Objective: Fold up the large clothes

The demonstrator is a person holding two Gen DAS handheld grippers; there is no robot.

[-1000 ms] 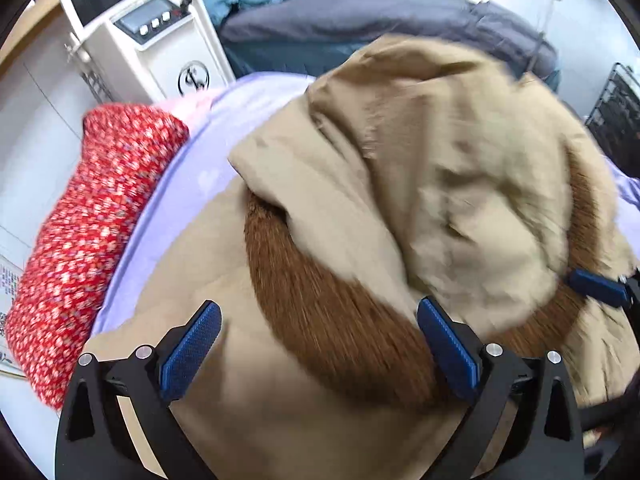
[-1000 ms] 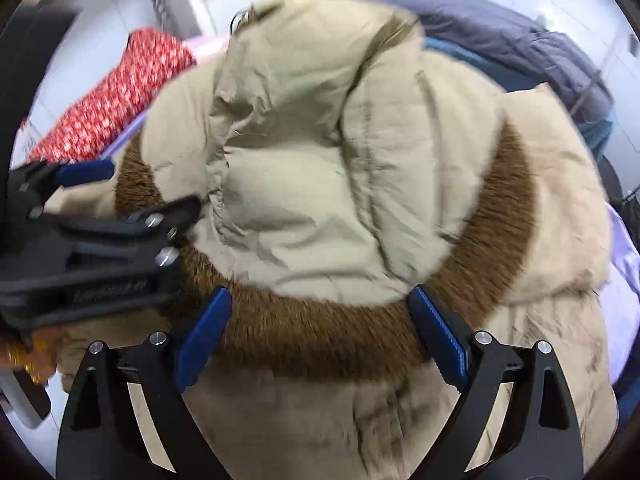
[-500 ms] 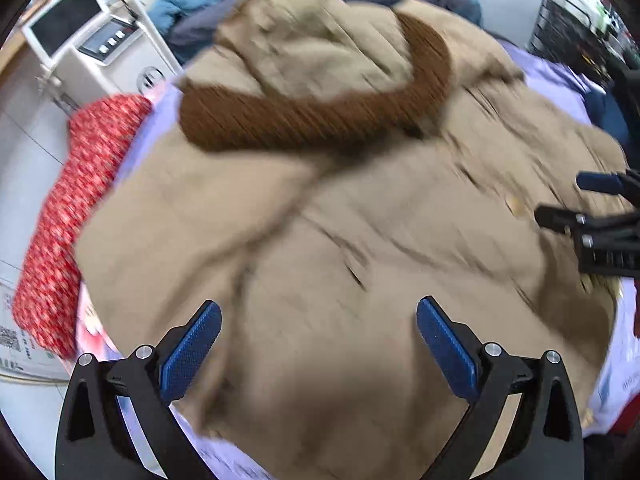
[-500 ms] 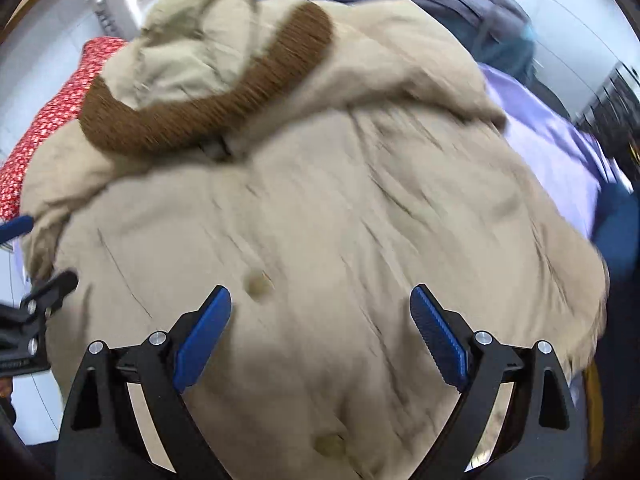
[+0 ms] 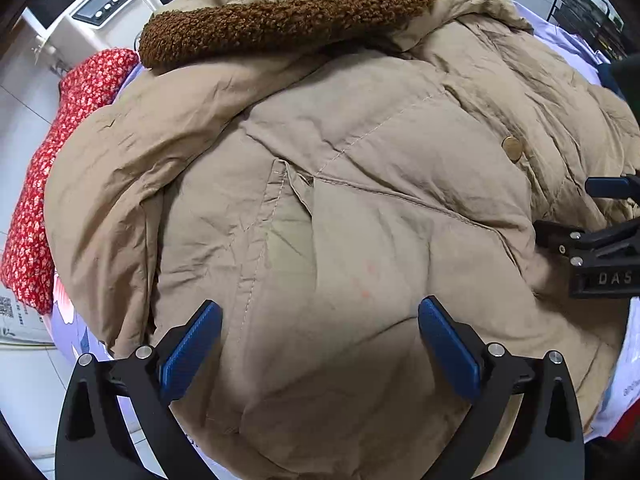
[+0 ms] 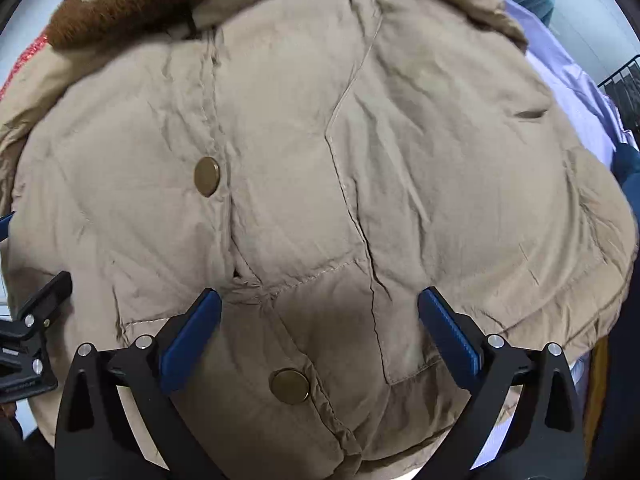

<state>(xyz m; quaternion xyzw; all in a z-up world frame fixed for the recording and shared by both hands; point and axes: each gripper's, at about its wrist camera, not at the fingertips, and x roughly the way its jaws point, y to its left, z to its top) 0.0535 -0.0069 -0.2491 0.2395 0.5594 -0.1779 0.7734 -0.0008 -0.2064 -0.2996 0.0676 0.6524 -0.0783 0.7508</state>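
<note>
A tan padded coat [image 5: 340,200] with a brown fleece hood trim [image 5: 280,20] lies spread front-up on the bed, its brass snap buttons [image 6: 207,176] showing. My left gripper [image 5: 320,344] hovers open just above the coat's lower left front, and its blue pads hold nothing. My right gripper [image 6: 320,332] points straight down over the button placket. Its jaws are opening, with only coat fabric below them and nothing pinched. Each gripper shows at the edge of the other's view: the right gripper [image 5: 564,208] and the left gripper [image 6: 28,252].
A lilac sheet [image 6: 560,80] covers the bed. A red floral cloth [image 5: 60,160] lies along its left side, with a white machine with a screen [image 5: 92,8] beyond it. A black wire rack [image 5: 592,12] stands at the far right.
Both grippers have drawn back from the hood and come down over the coat's lower front. The hood now lies at the far end. The right jaws stand slightly wider.
</note>
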